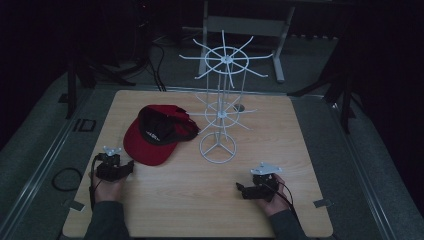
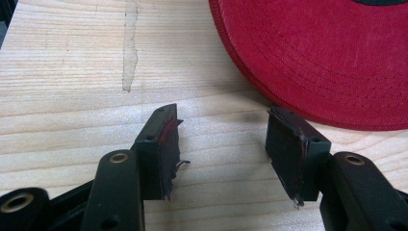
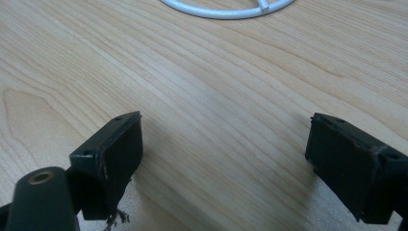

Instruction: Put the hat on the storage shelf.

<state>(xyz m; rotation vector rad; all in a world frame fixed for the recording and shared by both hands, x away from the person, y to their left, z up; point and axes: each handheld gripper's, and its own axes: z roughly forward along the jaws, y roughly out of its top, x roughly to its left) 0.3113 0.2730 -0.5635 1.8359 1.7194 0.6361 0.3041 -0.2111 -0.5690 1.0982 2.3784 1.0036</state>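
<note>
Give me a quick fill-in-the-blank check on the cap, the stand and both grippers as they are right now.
The cap on the table is ____ in colour.
The left gripper has its jaws ____, with nothing between them.
The white wire stand rests on a ____-shaped base.
The right gripper holds ____.

Missing words: red; open; ring; nothing
</note>
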